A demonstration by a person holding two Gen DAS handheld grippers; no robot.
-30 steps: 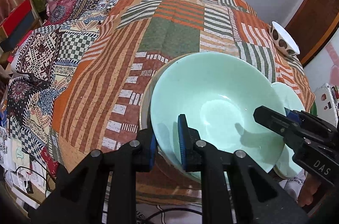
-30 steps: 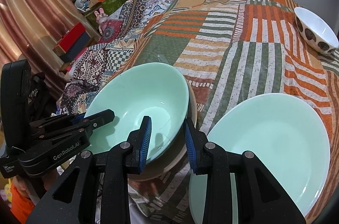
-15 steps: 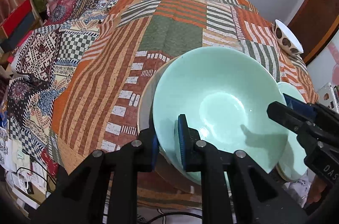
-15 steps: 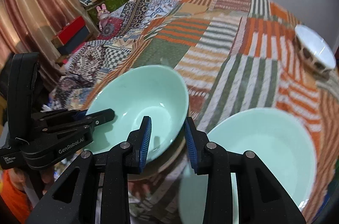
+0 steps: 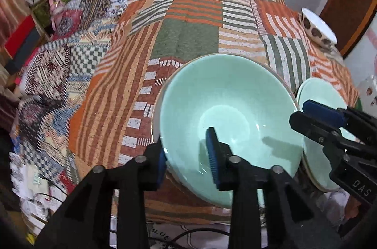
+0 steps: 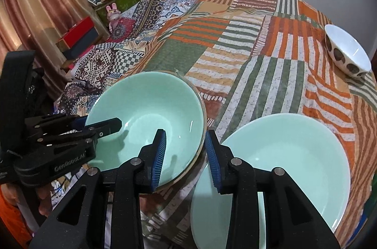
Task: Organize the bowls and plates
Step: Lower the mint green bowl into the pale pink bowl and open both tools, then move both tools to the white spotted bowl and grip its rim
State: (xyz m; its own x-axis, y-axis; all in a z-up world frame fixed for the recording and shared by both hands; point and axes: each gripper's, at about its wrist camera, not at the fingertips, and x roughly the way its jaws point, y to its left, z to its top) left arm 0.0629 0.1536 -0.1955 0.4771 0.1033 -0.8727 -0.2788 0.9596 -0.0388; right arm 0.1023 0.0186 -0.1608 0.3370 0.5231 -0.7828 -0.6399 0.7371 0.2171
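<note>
"GenRobot.AI" on left claw (image 6: pixel 70 131), seemingly "DAS" on right claw (image 5: pixel 325 122)

bowl (image 6: pixel 150 105) left of plate (image 6: pixel 294 154); spotted bowl (image 6: pixel 346 56) behind, far right.

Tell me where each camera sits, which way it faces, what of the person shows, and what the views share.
Left wrist: on the left tongs, looking down and forward over the quilted surface; they straddle the mint bowl's near rim, opening; right tongs enter at right.
Right wrist: on the right tongs, facing likewise; they straddle that bowl's right rim, gaps showing; a hand shows lower left.
Shared: mint bowl, mint plate, spotted white bowl.
</note>
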